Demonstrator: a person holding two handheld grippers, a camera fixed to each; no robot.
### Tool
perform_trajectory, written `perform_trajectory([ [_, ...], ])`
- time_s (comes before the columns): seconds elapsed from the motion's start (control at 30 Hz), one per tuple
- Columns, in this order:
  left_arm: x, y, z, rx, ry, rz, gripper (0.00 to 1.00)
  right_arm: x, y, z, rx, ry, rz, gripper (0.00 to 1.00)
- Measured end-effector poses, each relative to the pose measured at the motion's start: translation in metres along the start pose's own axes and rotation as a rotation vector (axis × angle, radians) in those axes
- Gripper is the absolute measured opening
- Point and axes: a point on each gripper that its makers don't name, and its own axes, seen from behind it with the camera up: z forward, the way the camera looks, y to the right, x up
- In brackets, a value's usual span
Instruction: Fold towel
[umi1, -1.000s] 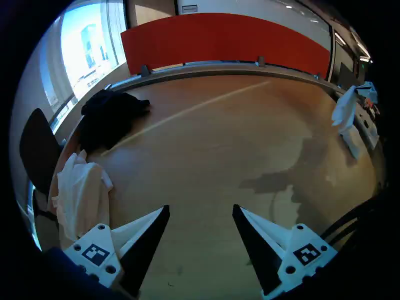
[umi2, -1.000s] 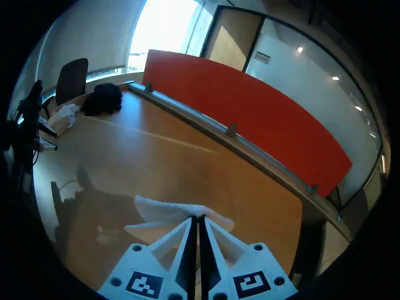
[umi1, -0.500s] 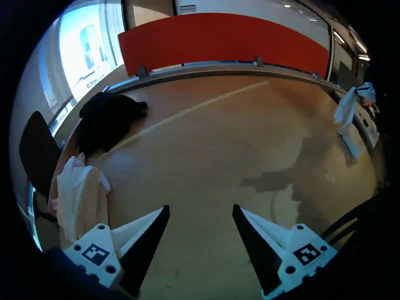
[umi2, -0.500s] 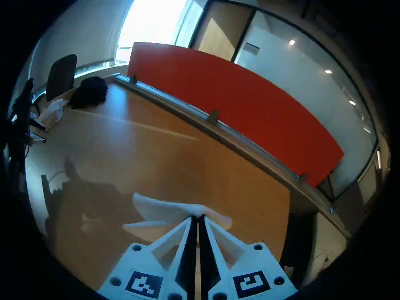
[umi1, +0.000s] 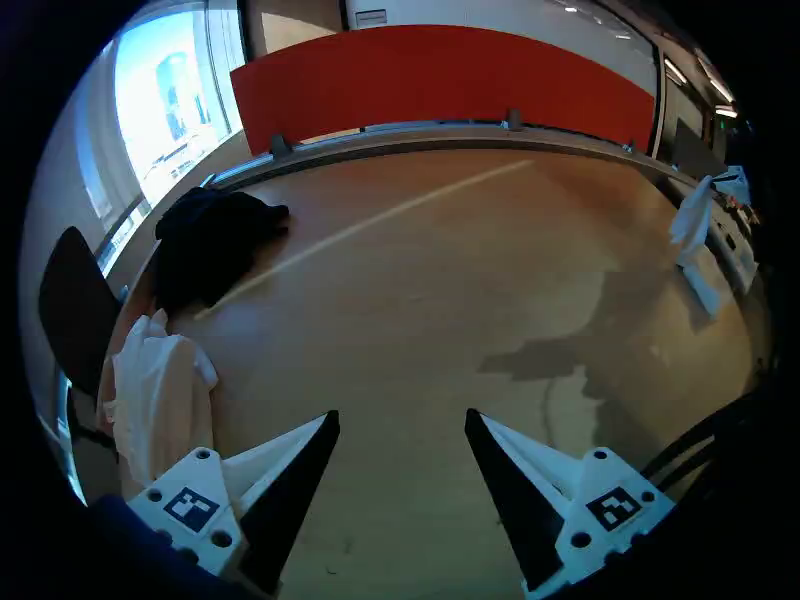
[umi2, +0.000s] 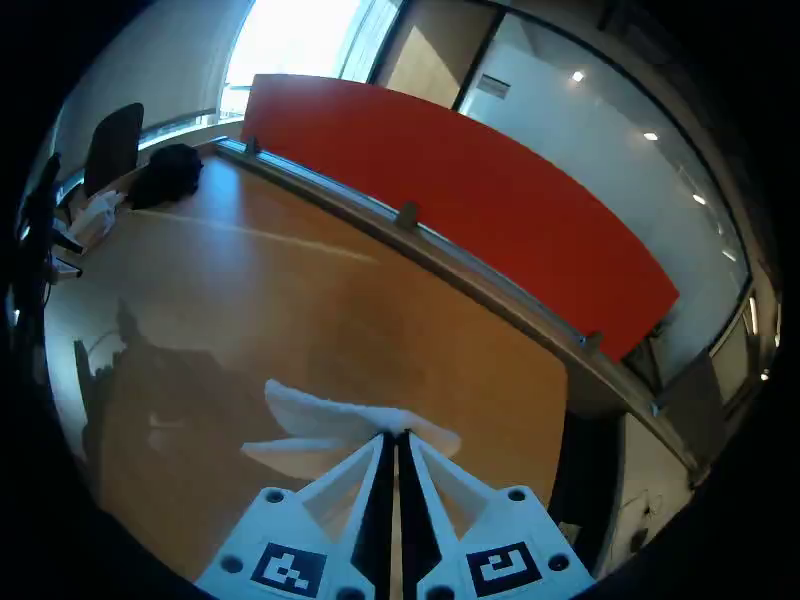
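The right gripper (umi2: 397, 438) is pinching the white towel (umi2: 320, 420) between closed fingers over the wooden surface (umi2: 300, 300). The left gripper (umi1: 400, 420) is hanging wide open, gripping nothing, well apart from the towel.

Sunlit wooden table (umi1: 420, 270), red divider (umi1: 440, 85)

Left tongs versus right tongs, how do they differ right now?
The left tongs are spread wide open; the right tongs are closed. The left tongs hold nothing over the wooden table; the right tongs pinch a white towel. Both have white fingers with black inner faces.
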Motion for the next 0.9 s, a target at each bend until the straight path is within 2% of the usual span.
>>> perform_trajectory([
  [0.27, 0.003, 0.001, 0.001, -0.003, 0.002, 0.008, 0.93, -0.03, 0.009, -0.012, -0.028, -0.039, 0.02, 0.05],
  [0.5, 0.005, 0.004, 0.001, -0.01, 0.005, 0.019, 0.93, -0.068, 0.019, -0.027, -0.06, -0.091, 0.055, 0.05],
  [0.9, 0.007, 0.005, 0.0, -0.016, 0.007, 0.034, 0.93, -0.13, 0.011, -0.047, -0.083, -0.17, 0.125, 0.05],
])
